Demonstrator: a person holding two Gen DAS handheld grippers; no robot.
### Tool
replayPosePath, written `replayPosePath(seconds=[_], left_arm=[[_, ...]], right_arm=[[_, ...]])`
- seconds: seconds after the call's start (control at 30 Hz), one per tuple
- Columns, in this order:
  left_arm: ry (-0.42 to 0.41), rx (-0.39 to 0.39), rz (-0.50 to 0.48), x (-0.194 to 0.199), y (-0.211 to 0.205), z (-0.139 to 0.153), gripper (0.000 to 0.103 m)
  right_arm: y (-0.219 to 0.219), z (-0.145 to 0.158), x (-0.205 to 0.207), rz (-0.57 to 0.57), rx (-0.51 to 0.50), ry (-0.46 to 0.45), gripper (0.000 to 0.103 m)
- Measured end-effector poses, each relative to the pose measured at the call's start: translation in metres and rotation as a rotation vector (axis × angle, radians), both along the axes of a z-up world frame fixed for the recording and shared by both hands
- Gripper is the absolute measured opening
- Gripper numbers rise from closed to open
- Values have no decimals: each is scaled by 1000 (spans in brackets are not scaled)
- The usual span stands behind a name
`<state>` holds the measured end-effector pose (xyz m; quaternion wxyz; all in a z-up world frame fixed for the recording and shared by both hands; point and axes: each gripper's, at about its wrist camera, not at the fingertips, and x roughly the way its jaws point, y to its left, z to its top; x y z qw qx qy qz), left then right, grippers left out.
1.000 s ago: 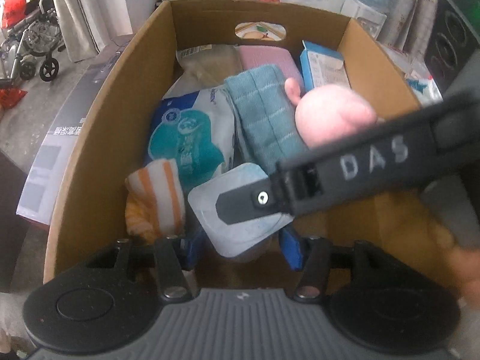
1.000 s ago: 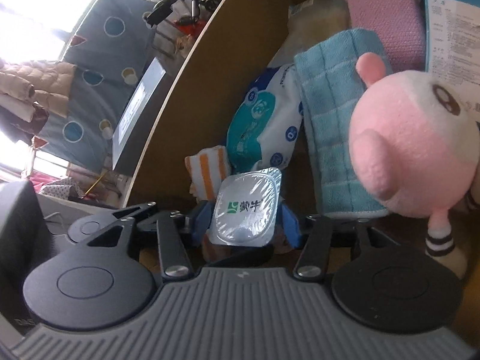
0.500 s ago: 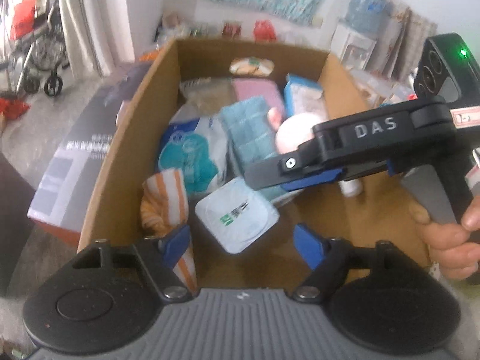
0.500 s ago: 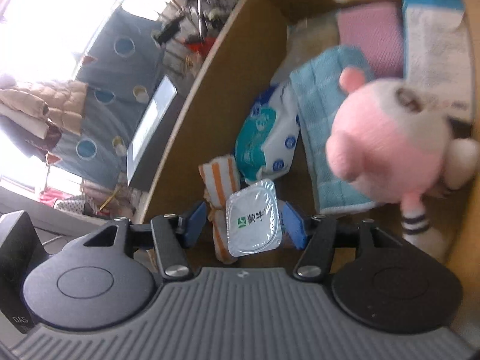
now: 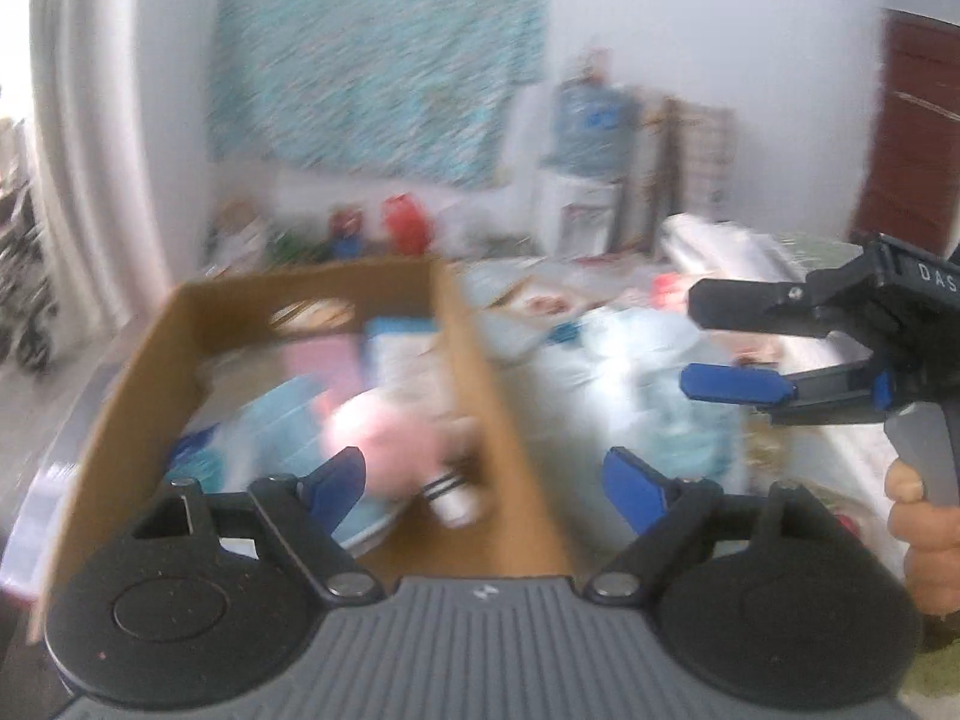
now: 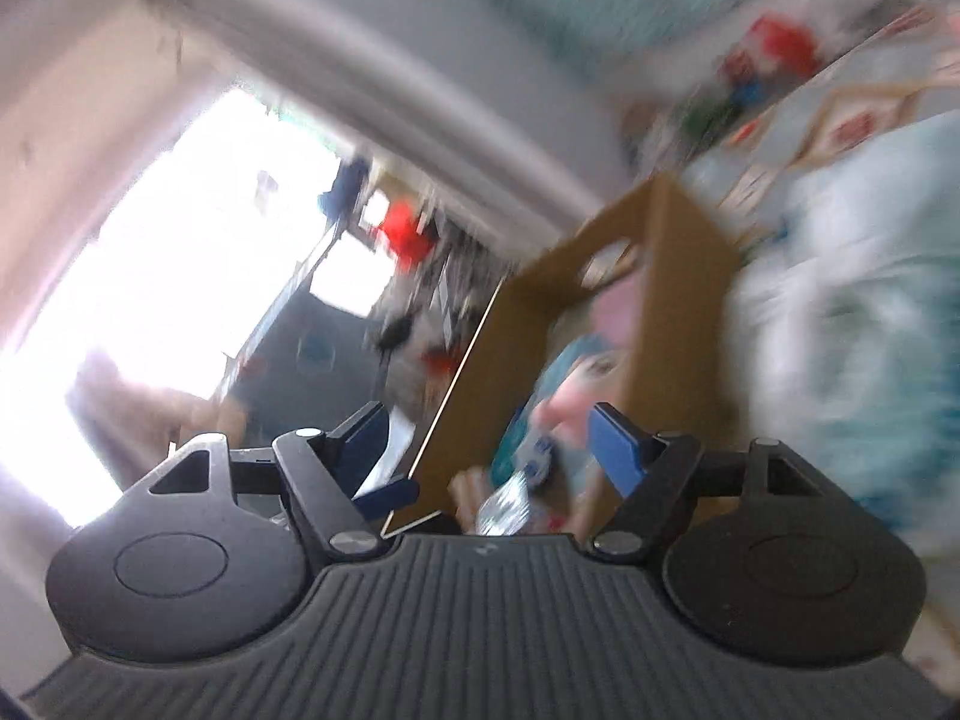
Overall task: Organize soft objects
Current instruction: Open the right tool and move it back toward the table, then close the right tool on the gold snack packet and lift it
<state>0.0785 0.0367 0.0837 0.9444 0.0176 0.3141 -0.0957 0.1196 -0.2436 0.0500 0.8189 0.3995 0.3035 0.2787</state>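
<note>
The pink plush toy lay inside the cardboard box, against the box's right wall near its front, with its striped leg pointing toward the near edge; motion blur softened all its detail. The left gripper hung above the near end of that right wall, its blue-padded jaws spreading apart with nothing clasped between them; the toy and the wall were only seen through the gap. The right gripper was off to the right of the box, outside it, held by a hand on its grey trigger handle; its jaws too were parting and carried nothing. In the right wrist view that gripper looked toward the box's corner with its cut-out handle hole, the toy's pink face showing just over the rim. Beside the toy in the box lay a light blue towel, a pink cloth and a white-and-blue packet. Right of the box spread a pale blue, blurred heap of fabric.
</note>
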Motion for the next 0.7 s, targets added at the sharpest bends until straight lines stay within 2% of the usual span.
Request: replayPosePath(seconds=[0.13, 0.3, 0.47, 0.7], left_arm=[[-15, -18, -111, 4, -45, -2, 90], [6, 6, -221, 11, -105, -16, 90], [2, 64, -290, 21, -160, -41, 90], [1, 179, -430, 42, -219, -70, 89]], right_arm=[[-57, -6, -39, -173, 43, -32, 79], [-99, -32, -66, -298, 69, -15, 80], [-122, -56, -77, -382, 39, 17, 80], [-151, -93, -62, -447, 6, 80, 80]])
